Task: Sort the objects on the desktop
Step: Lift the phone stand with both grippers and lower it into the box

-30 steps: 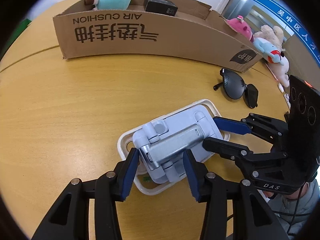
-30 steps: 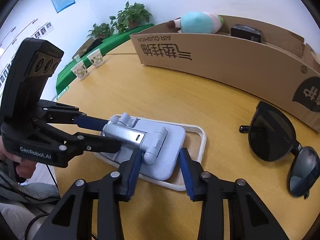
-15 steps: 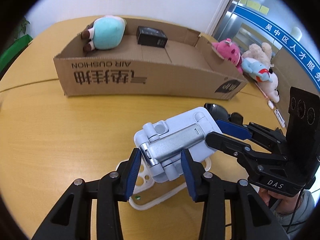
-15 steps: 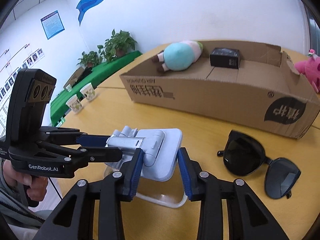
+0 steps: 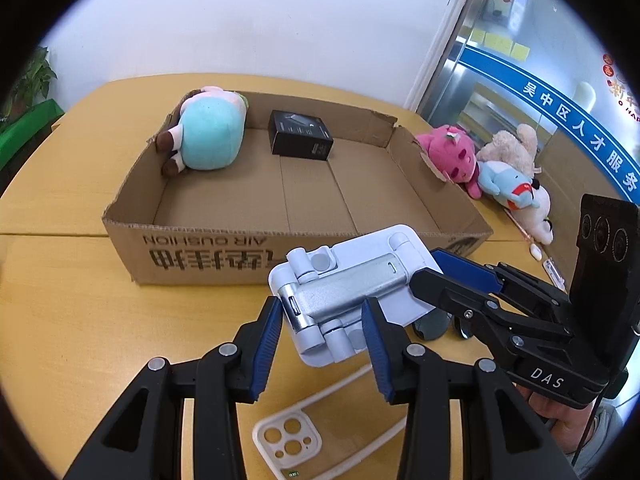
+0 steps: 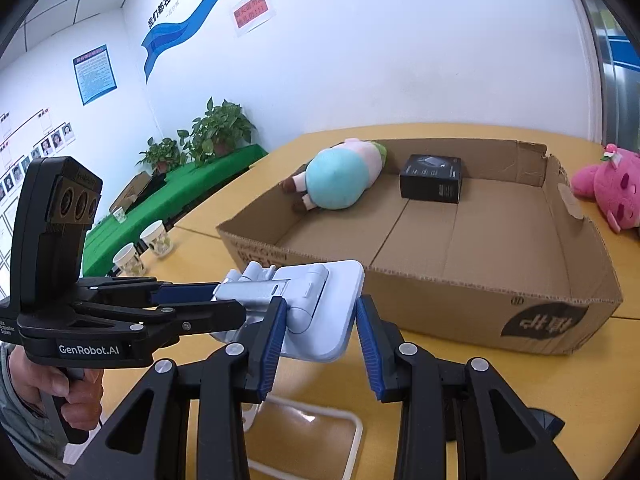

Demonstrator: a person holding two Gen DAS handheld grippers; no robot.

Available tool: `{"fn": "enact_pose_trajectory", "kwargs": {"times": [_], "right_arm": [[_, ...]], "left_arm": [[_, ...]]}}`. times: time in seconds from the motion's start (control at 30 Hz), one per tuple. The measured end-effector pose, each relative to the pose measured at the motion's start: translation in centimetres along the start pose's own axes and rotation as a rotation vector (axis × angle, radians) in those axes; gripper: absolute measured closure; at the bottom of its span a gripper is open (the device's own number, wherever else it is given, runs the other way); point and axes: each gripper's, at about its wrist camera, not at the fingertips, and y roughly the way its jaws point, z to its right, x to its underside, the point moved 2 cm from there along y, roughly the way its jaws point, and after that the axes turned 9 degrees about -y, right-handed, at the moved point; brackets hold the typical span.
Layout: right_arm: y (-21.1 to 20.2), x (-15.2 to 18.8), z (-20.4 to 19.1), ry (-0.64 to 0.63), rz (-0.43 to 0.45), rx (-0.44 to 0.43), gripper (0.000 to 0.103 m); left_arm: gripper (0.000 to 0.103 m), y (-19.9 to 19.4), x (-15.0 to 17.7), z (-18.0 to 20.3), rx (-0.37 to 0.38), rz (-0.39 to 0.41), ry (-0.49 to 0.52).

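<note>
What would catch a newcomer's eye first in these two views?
The pale blue folding phone stand, held in mid-air by both the left tool and right tool, near the cardboard box. Inside the box lie a teal plush toy and a black carton.

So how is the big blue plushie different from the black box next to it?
The blue plushie is round, soft-looking and lying on its side; the black box is flat-sided with sharp corners. The plushie looks bigger than the box. Both lie inside the cardboard box.
</note>
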Motion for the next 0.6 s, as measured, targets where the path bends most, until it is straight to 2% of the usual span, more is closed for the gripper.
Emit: {"fn": "enact_pose_trajectory", "kwargs": {"times": [0.33, 0.6], "right_arm": [[1.7, -4.1, 1.7, 0.029, 0.058, 0.004, 0.068], [5.3, -8.9, 3.4, 0.052, 0.075, -0.011, 0.068]], "left_arm": [[0.063, 0.0, -5.2, -0.8, 0.029, 0.09, 0.001], [0.063, 1.2, -10.3, -2.9, 0.033, 0.142, -0.02]]}}
